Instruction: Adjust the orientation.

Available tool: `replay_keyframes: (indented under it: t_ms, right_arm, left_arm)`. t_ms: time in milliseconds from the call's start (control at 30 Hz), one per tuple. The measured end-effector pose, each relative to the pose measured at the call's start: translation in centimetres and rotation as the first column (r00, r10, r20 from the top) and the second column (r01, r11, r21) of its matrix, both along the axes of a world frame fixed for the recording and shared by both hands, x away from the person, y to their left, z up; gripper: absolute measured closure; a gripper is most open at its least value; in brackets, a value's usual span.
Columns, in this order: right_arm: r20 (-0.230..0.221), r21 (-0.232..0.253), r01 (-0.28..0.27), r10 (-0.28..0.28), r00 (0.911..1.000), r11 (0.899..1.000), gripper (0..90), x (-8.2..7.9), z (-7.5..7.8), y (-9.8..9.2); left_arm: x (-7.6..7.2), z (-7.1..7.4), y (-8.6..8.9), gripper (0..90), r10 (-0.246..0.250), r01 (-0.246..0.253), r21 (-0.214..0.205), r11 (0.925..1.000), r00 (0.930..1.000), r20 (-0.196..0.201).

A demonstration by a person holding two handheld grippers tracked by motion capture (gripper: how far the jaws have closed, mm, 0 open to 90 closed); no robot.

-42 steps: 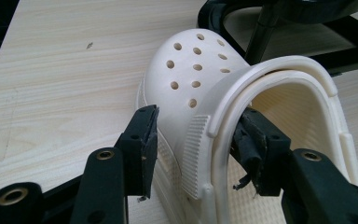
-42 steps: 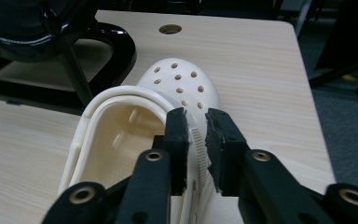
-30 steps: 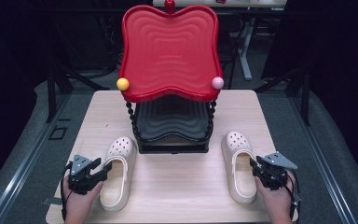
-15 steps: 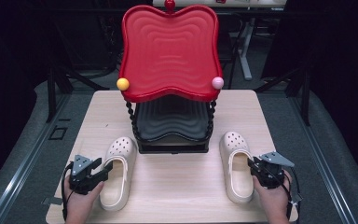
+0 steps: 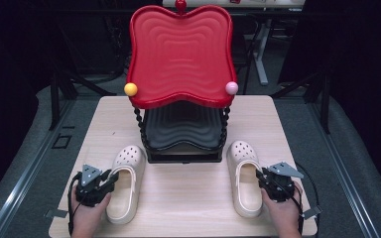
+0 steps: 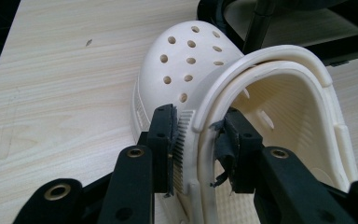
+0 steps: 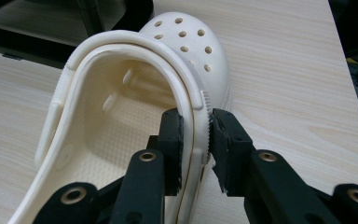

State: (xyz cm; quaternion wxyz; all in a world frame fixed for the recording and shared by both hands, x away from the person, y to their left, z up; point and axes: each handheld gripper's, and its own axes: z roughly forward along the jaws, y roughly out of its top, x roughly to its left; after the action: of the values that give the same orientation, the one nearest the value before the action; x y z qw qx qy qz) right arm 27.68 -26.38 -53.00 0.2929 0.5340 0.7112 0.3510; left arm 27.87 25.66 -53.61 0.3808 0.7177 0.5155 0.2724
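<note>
Two cream clogs (image 5: 124, 184) (image 5: 244, 177) before a red-topped rack (image 5: 179, 54) on the table (image 5: 188, 198), tongs (image 5: 110, 178) (image 5: 261, 177) at their outer sides.

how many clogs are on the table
2. The left clog lies at the table's near left, its side wall between the left gripper jaws. The right clog lies at the near right, clamped by the right gripper. Both toes point toward the rack.

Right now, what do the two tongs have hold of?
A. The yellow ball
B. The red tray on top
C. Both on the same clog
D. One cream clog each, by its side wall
D: the left tongs pinch the left clog, the right tongs the right clog.
</note>
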Motion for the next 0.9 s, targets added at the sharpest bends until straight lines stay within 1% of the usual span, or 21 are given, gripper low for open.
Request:
replay_keyframes:
  t_ms: [133, 167, 200, 300, 333, 500, 567, 700, 733, 833, 900]
  right_arm:
    - [0.005, 0.002, -0.002, 0.002, 1.0, 1.0, 72.8, -0.02, -0.08, -0.04]
    - [0.003, -0.004, -0.004, 0.004, 1.0, 1.0, 72.6, -0.03, -0.07, 0.0]
    - [0.002, -0.017, -0.003, 0.003, 1.0, 1.0, 72.6, -0.02, -0.06, 0.09]
    - [-0.001, -0.016, 0.0, 0.0, 1.0, 1.0, 72.1, 0.01, -0.1, 0.11]
    - [0.0, -0.014, 0.003, -0.003, 1.0, 1.0, 72.3, 0.01, -0.09, 0.11]
    - [-0.002, -0.008, 0.0, 0.0, 1.0, 1.0, 72.5, 0.04, -0.09, 0.06]
    - [-0.01, -0.009, -0.002, 0.002, 0.9999, 1.0, 73.7, 0.07, 0.02, 0.01]
    - [-0.021, -0.004, -0.007, 0.007, 0.9998, 1.0, 74.9, 0.08, 0.17, -0.09]
    - [-0.02, 0.002, -0.01, 0.01, 0.9997, 1.0, 75.0, 0.04, 0.2, -0.1]
    - [-0.017, -0.008, -0.009, 0.009, 0.9998, 1.0, 75.4, -0.19, 0.37, -0.02]
    - [-0.012, -0.007, -0.012, 0.012, 0.9999, 1.0, 75.7, -0.42, 0.6, 0.05]
  left_arm:
    - [0.04, -0.02, -0.24, 69.4, 0.006, -0.006, 0.024, 0.9997, 0.9999, 0.009]
    - [0.07, 0.0, -0.31, 69.7, 0.008, -0.008, 0.028, 0.9996, 0.9999, 0.007]
    - [0.12, -0.01, -0.35, 69.9, 0.009, -0.01, 0.027, 0.9996, 0.9999, 0.008]
    - [0.26, -0.08, -0.55, 69.9, 0.02, -0.02, 0.021, 0.9996, 0.9997, 0.013]
    - [0.3, -0.02, -0.67, 70.7, 0.02, -0.02, 0.036, 0.9991, 0.9997, 0.015]
    - [0.41, 0.04, -0.72, 73.4, 0.032, -0.033, 0.044, 0.9985, 0.9993, 0.017]
    - [0.46, 0.06, -0.7, 74.5, 0.033, -0.033, 0.037, 0.9987, 0.9993, 0.016]
    - [0.47, 0.11, -0.76, 74.9, 0.026, -0.027, 0.049, 0.9984, 0.9995, 0.016]
    - [0.47, 0.11, -0.73, 75.0, 0.025, -0.025, 0.048, 0.9985, 0.9996, 0.015]
    - [0.39, 0.21, -0.58, 75.4, 0.023, -0.023, 0.038, 0.999, 0.9997, 0.011]
    - [0.32, 0.28, -0.5, 75.6, 0.024, -0.025, 0.033, 0.9992, 0.9996, 0.014]
